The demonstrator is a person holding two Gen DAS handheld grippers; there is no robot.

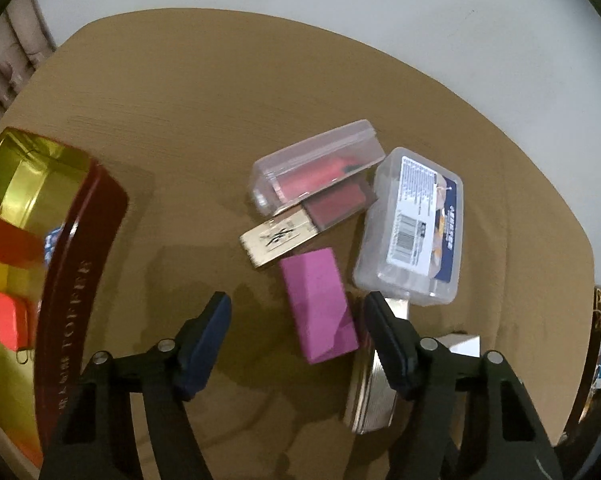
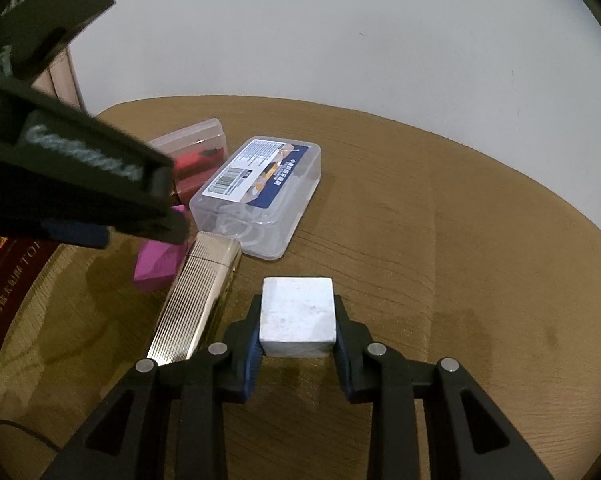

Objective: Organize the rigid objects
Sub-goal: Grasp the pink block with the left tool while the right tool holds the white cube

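Note:
My left gripper [image 1: 298,312] is open and empty above the brown table [image 1: 188,128], with a pink block [image 1: 318,304] lying between its fingers. Beyond it lie a gold card box [image 1: 274,240], a clear case with red contents [image 1: 316,168] and a clear labelled box [image 1: 414,224]. A ribbed silver case [image 1: 374,396] lies under the right finger. My right gripper [image 2: 296,320] is shut on a white cube [image 2: 296,316] just above the table. The left gripper's body [image 2: 80,184] crosses the right wrist view's upper left. The silver case [image 2: 196,300] lies left of the cube.
A dark red tin [image 1: 80,264] with a gold inside holds red and yellow blocks [image 1: 8,312] at the left. The labelled box [image 2: 260,192] and pink block [image 2: 158,264] show in the right wrist view. A white wall stands behind the table.

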